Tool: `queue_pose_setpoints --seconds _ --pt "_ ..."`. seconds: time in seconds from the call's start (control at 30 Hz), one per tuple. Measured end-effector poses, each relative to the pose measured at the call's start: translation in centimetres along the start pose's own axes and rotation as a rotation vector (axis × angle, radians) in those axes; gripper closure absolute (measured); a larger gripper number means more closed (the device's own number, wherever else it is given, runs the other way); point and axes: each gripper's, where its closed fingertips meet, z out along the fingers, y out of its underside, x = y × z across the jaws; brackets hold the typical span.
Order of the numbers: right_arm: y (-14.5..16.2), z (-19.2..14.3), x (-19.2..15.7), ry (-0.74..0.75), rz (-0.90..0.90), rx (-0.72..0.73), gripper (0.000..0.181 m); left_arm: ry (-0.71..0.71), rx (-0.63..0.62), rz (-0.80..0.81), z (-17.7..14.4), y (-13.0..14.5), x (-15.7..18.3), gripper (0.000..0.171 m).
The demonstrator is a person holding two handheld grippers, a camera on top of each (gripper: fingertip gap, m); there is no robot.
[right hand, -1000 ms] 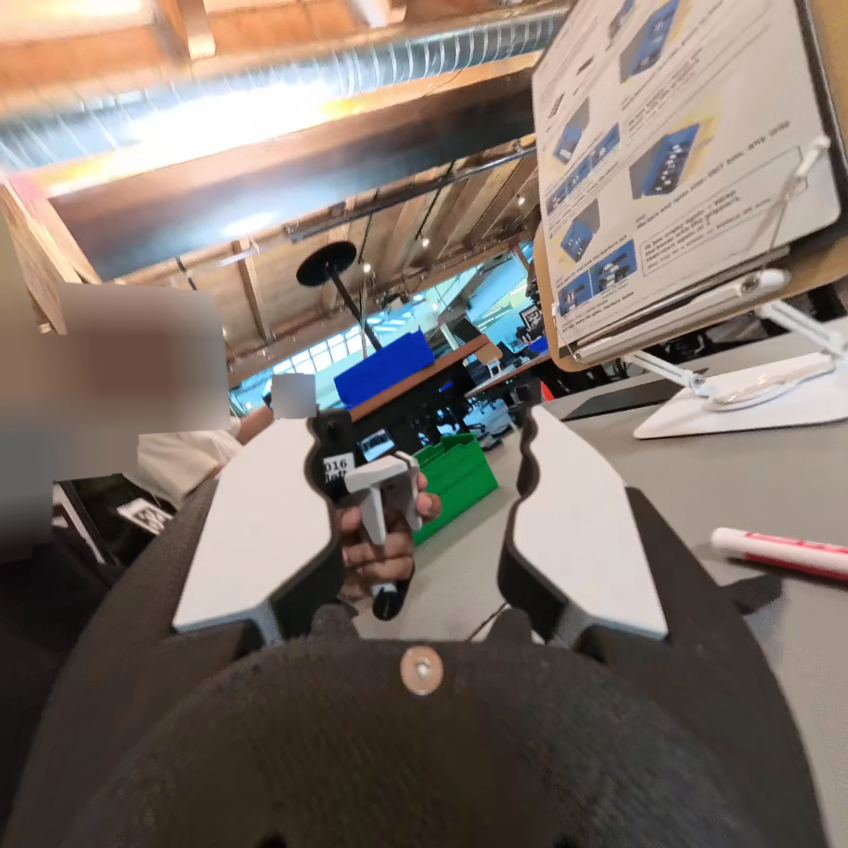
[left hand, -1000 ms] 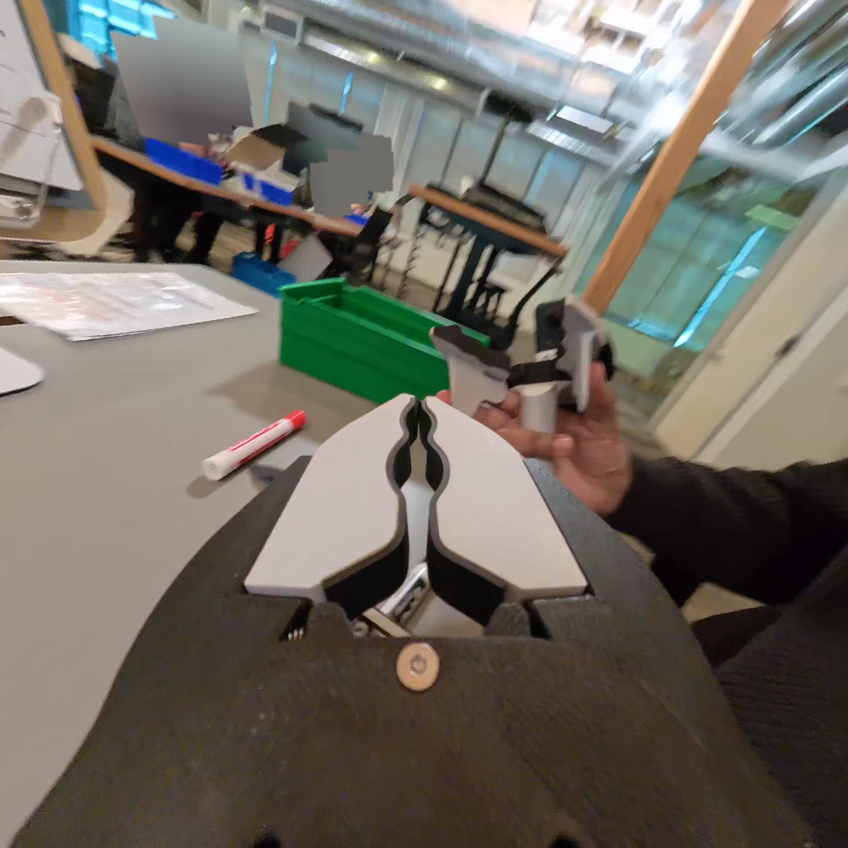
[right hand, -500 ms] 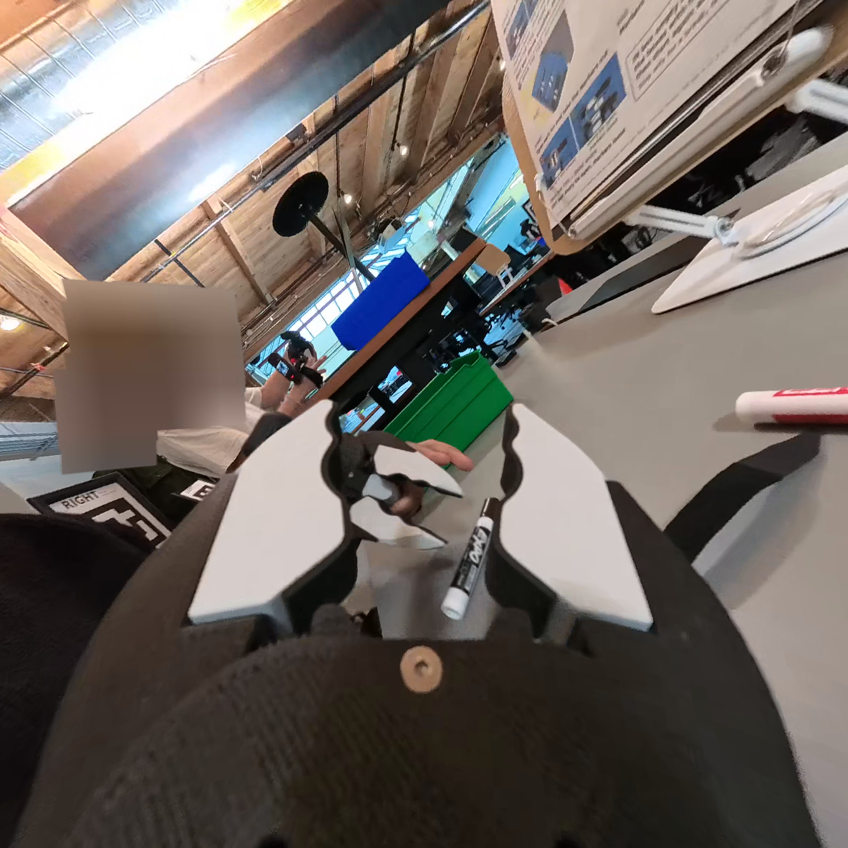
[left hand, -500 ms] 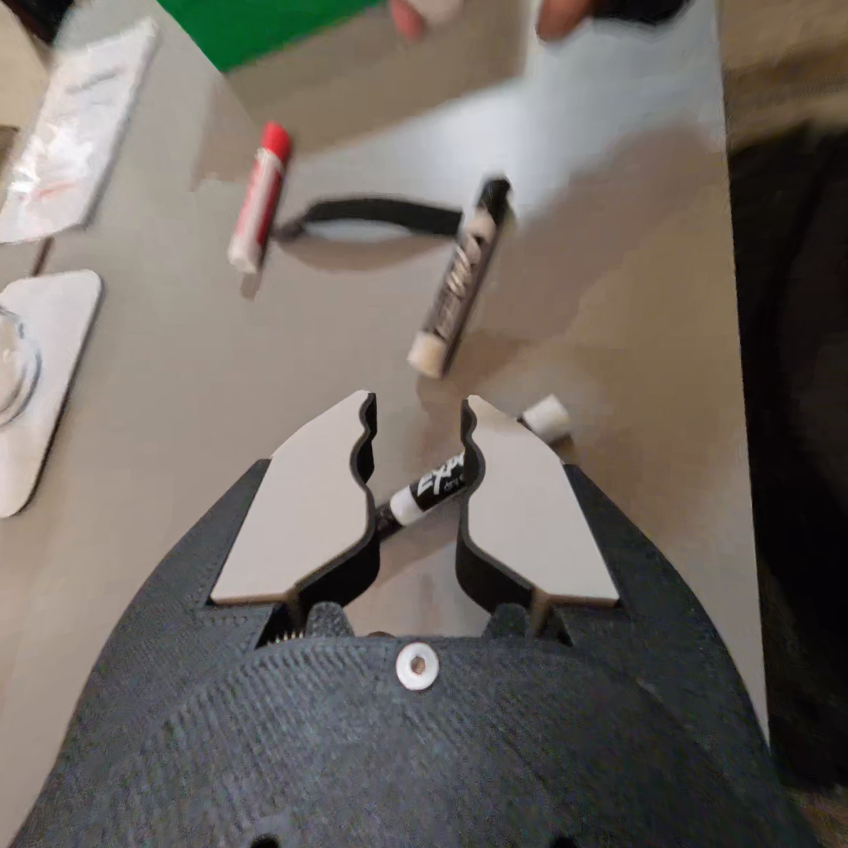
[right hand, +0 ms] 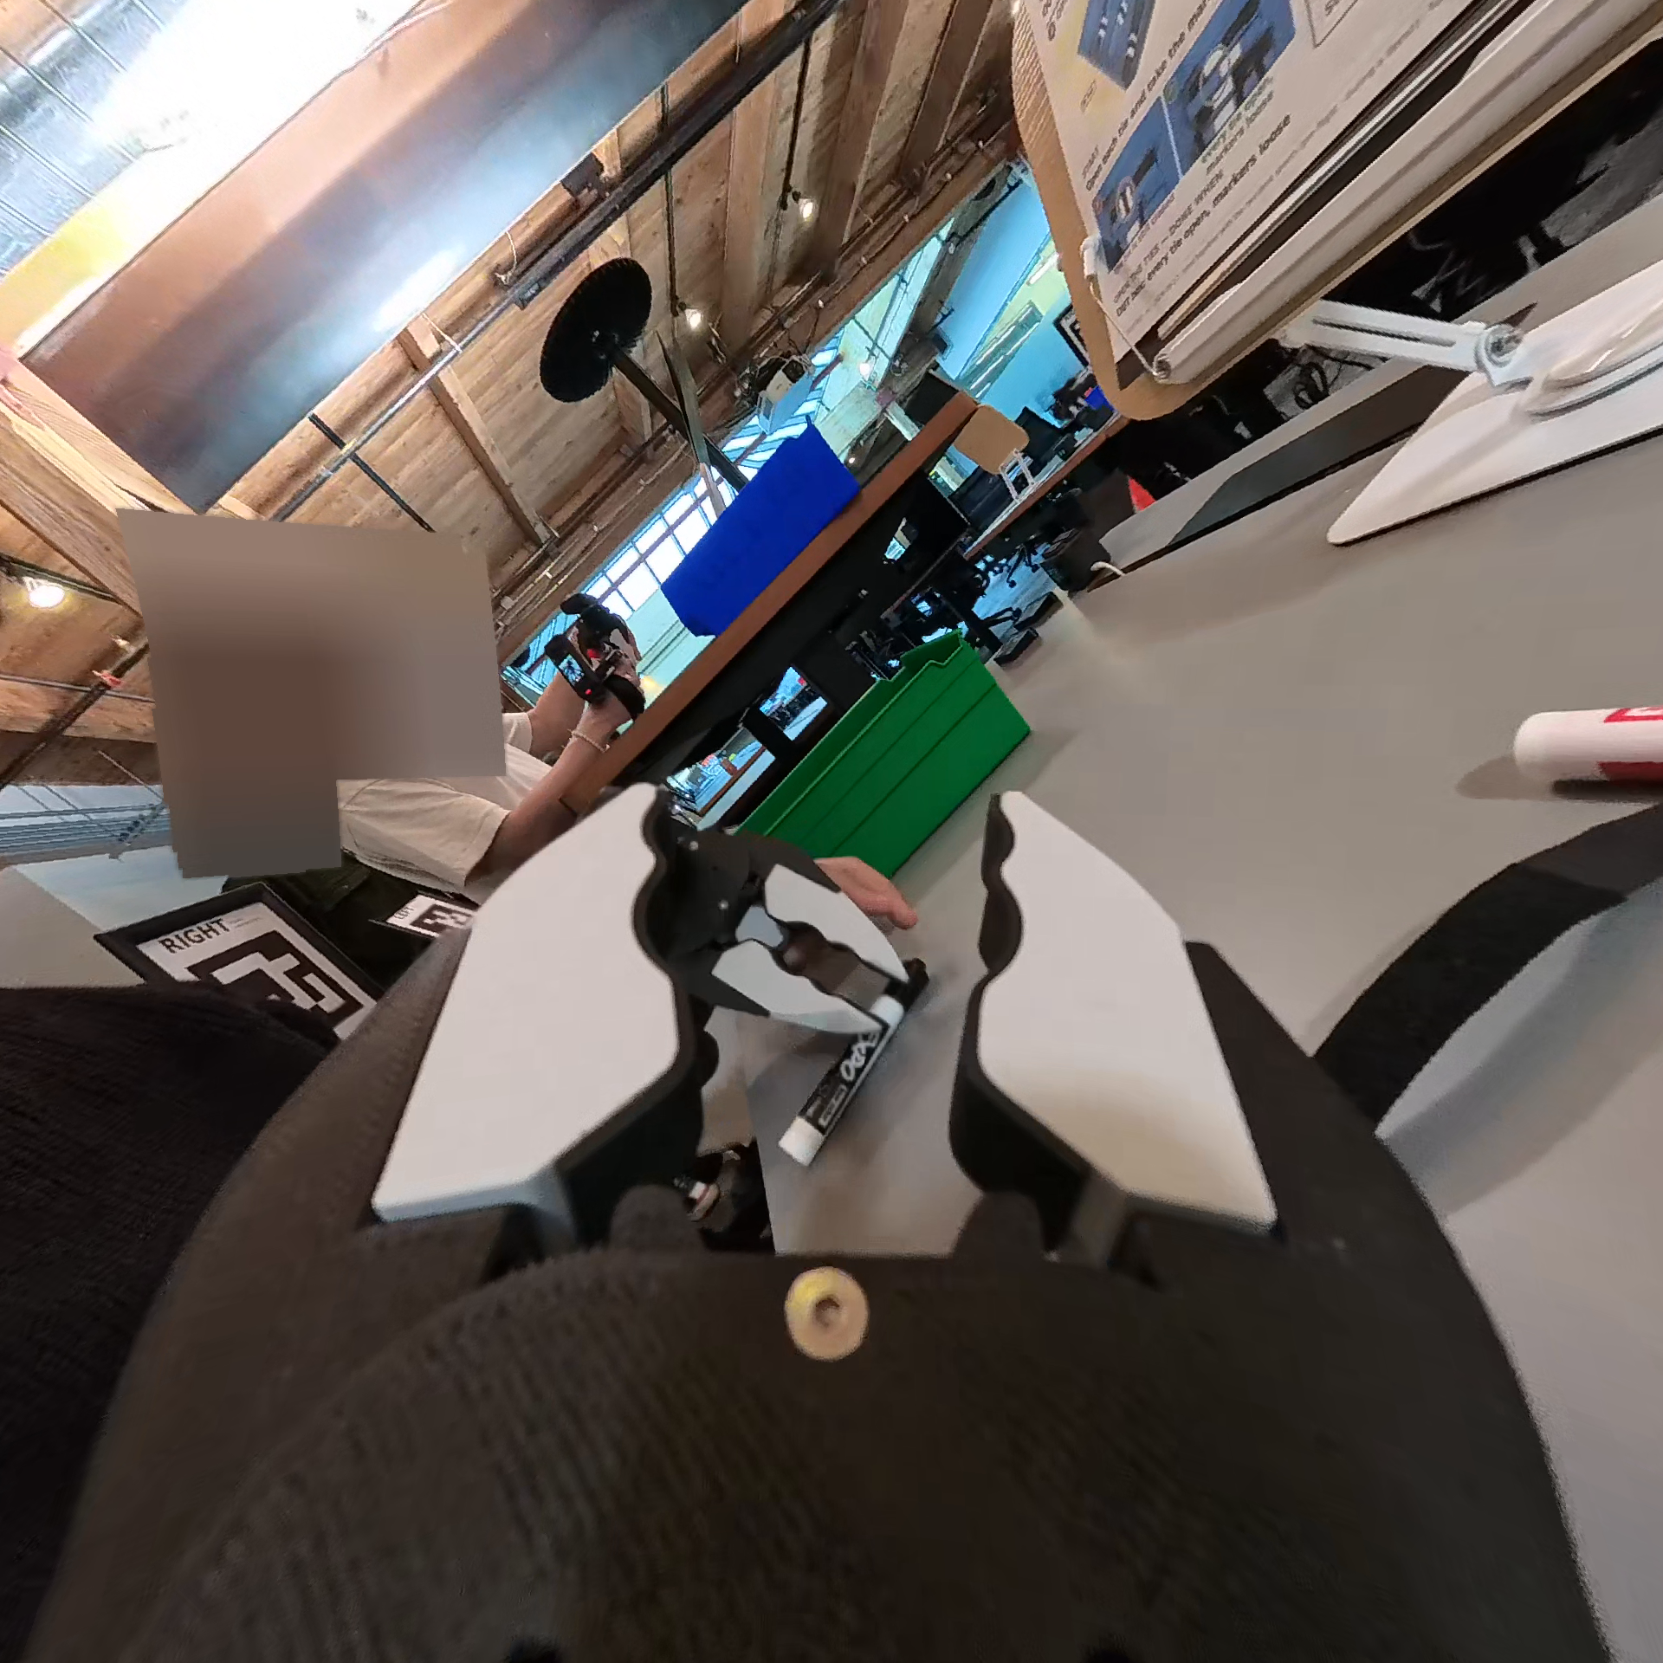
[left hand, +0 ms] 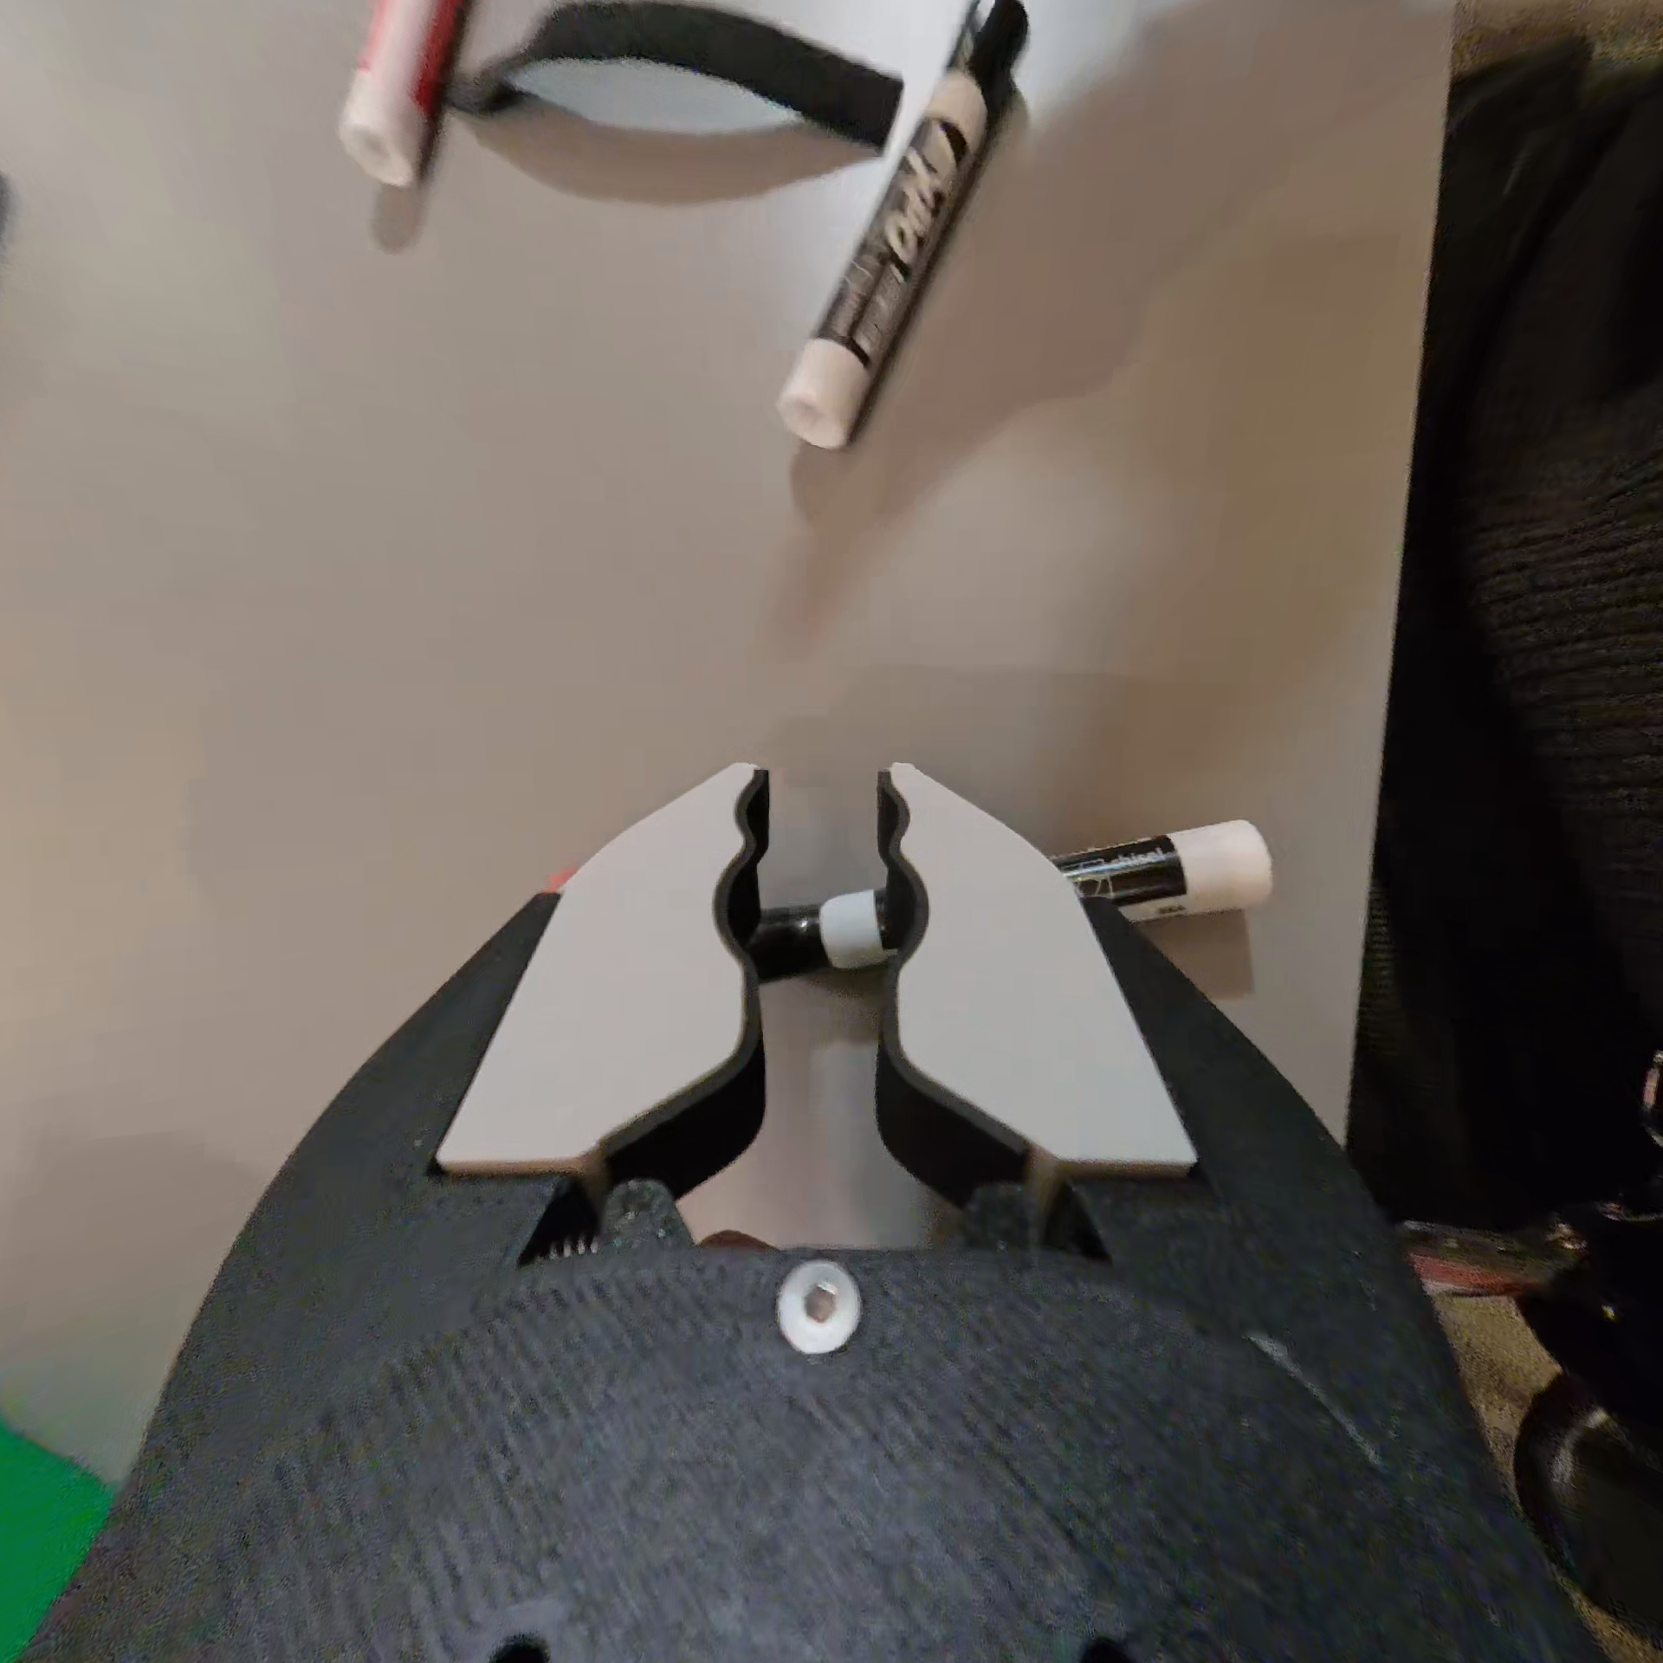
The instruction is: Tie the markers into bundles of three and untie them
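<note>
Two black markers and a red marker lie on the grey table (left hand: 360, 630). My left gripper (left hand: 821, 774) points down at the table, jaws a little apart. One black marker (left hand: 837, 931) lies crosswise under the gap between its fingers, white end (left hand: 1215, 868) sticking out right. A second black marker (left hand: 900, 225) lies farther off. The red marker (left hand: 396, 90) rests on a black strap (left hand: 684, 81). My right gripper (right hand: 825, 801) is wide open and empty, hovering low. It looks at the left gripper (right hand: 801, 981) over the near black marker (right hand: 850, 1071).
A green bin (right hand: 900, 747) stands at the table's far side. The red marker (right hand: 1593, 742) and the strap (right hand: 1476, 954) show at the right. A document stand with a white base (right hand: 1530, 432) is behind. The table edge (left hand: 1413, 630) runs close to the near marker. A person sits at another table. About 20 centimeters separates my left fingertips from my right. My left tips are about 25 centimeters from the strap (right hand: 1476, 954), my right tips only 11 centimeters. My left wrist view (left hand: 594, 39) looks at it from another angle.
My left gripper tipped from level down onto the table, opened from shut, and came over the near black marker. My right gripper stayed open and dropped lower toward the table.
</note>
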Motion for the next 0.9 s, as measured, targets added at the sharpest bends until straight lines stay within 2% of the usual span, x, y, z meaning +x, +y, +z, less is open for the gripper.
queue_pose_setpoints --seconds 0.1,0.17,0.23,0.37,0.47,0.53,0.73,0.9 --pt "0.0 0.0 0.0 -0.002 0.008 0.004 0.115 0.035 0.052 -0.016 -2.8 0.0 0.6 0.139" --pt "0.0 0.0 0.2 0.000 0.006 0.000 0.116 0.050 0.002 0.048 -3.9 1.3 1.0 0.137" --pt "0.1 0.1 0.3 -0.001 0.017 0.001 0.117 0.061 -0.075 0.194 -4.2 2.6 1.7 0.134" --pt "0.3 0.4 0.4 -0.016 0.059 0.004 0.118 0.020 -0.214 0.528 -2.8 3.7 1.8 0.135" --pt "0.5 0.5 0.3 -0.016 0.056 0.000 0.118 0.059 -0.255 0.615 -0.6 4.0 2.3 0.136" --pt "0.5 0.3 0.3 -0.008 0.039 -0.004 0.119 0.058 -0.197 0.606 0.2 2.9 2.7 0.144" --pt "0.0 -0.4 0.4 -0.009 0.057 0.019 0.119 -0.017 -0.153 0.493 1.0 2.0 2.3 0.148" --pt "-0.3 -0.6 0.3 -0.042 0.119 0.048 0.120 -0.072 -0.045 0.180 1.3 0.8 1.7 0.153"
